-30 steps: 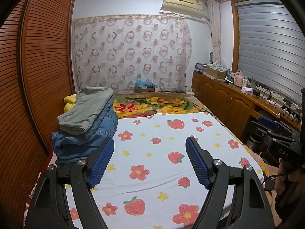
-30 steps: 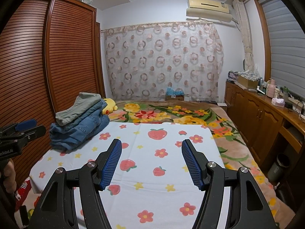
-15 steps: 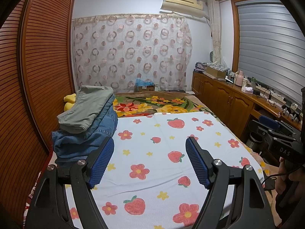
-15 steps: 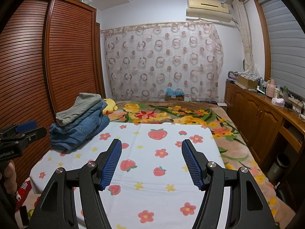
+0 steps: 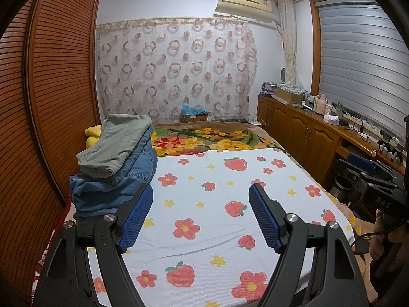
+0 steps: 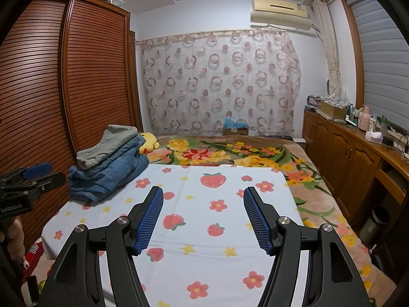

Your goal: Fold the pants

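folded grey-green pants (image 5: pixel 117 144) atop folded blue jeans (image 5: pixel 112 186), stacked on bed's left edge

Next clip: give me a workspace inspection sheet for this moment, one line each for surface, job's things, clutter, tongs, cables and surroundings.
Surface: white strawberry-and-flower printed sheet spread flat over the bed; floral blanket beyond it.
Job's things: grey-green folded trousers stacked on blue denim jeans at the sheet's far left corner.
Clutter: yellow plush toy behind the stack.
Tongs: left tongs open, empty, above the sheet; right tongs open, empty.
Cables: black lead by the right hand; wires on the wooden sideboard.
Surroundings: slatted wooden wardrobe, circle-patterned curtain, wall air conditioner.
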### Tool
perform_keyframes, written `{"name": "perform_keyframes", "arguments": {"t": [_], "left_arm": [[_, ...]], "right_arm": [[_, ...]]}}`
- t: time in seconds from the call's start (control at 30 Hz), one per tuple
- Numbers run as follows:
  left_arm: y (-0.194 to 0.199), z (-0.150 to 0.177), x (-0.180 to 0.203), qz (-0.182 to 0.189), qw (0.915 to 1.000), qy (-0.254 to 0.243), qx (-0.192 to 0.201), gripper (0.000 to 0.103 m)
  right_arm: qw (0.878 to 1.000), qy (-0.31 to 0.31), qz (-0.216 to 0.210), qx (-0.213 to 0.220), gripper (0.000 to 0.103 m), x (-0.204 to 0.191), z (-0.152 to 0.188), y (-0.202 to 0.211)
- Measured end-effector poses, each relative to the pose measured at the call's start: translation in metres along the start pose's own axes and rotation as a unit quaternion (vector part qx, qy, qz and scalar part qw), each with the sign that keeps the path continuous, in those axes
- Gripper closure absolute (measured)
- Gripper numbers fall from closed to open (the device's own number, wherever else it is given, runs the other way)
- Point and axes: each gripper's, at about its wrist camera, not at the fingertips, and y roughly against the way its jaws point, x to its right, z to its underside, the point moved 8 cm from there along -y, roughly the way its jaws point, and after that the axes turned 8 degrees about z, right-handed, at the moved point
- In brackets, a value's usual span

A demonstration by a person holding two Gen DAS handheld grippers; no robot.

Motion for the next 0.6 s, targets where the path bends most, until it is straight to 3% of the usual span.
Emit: {"name": "perform_keyframes", "arguments": {"t": [0.6], "left_arm": [[0.0008,-0.0011,-0.0001,0.000,1.0000,0.000,0.000,0.025]], "right_arm": [[1.000,0.001,-0.001,-0.001,0.036,-0.0015,-0.0002,-0.0014]]}}
